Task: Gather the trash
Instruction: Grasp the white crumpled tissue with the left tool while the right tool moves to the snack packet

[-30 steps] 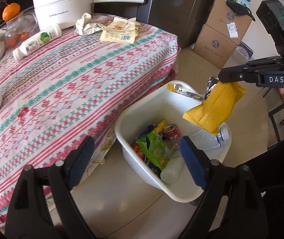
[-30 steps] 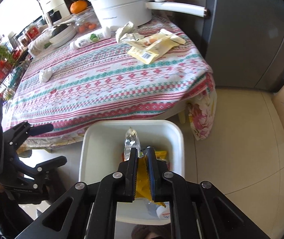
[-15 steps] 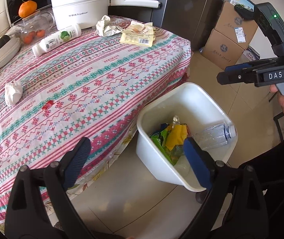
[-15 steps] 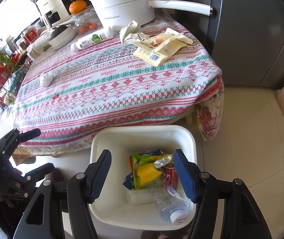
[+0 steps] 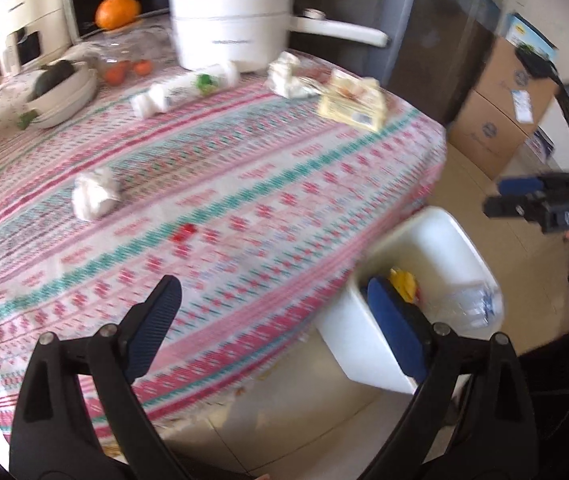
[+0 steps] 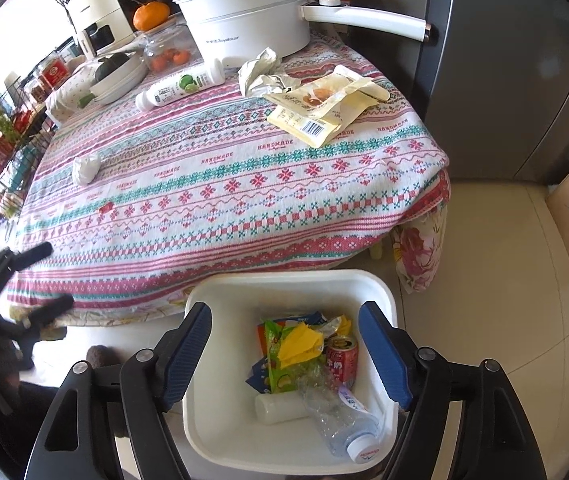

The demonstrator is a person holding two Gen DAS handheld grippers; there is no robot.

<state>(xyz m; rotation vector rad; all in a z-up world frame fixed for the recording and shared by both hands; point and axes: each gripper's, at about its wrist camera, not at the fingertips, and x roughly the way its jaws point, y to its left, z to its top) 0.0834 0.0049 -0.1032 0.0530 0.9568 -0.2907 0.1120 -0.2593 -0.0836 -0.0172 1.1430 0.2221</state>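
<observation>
A: Where is the right gripper (image 6: 286, 350) held?

B: It is held above the white bin (image 6: 380, 292) on the floor, its 2 blue-padded fingers spread wide with nothing between them. The bin's contents are seen directly below the gap: a yellow wrapper (image 6: 299, 345), a red can (image 6: 341, 360), a green packet (image 6: 280, 368), a white tube (image 6: 278, 408) and a crushed clear bottle (image 6: 336, 412).

A: And the left gripper (image 5: 274, 318)?

B: It is also spread wide and empty. It is pointed at the near edge of the table (image 5: 244, 200), with the bin (image 5: 436, 232) just behind its right finger. The view is blurred, so little inside the bin can be made out beyond a yellow patch.

A: What trash is left on the table?

B: 1 crumpled white tissue (image 6: 85, 169) is seen on the left part of the cloth, well apart from both grippers. A small red scrap (image 6: 105, 209) lies nearer the table's front edge. At the far side, a crumpled paper (image 6: 260, 72) touches a pile of yellow wrappers (image 6: 324, 108), and a white bottle (image 6: 180, 86) lies on its side beside the white pot (image 6: 248, 12).

A: Is anything gripped?

B: Nothing is gripped by either gripper.
</observation>
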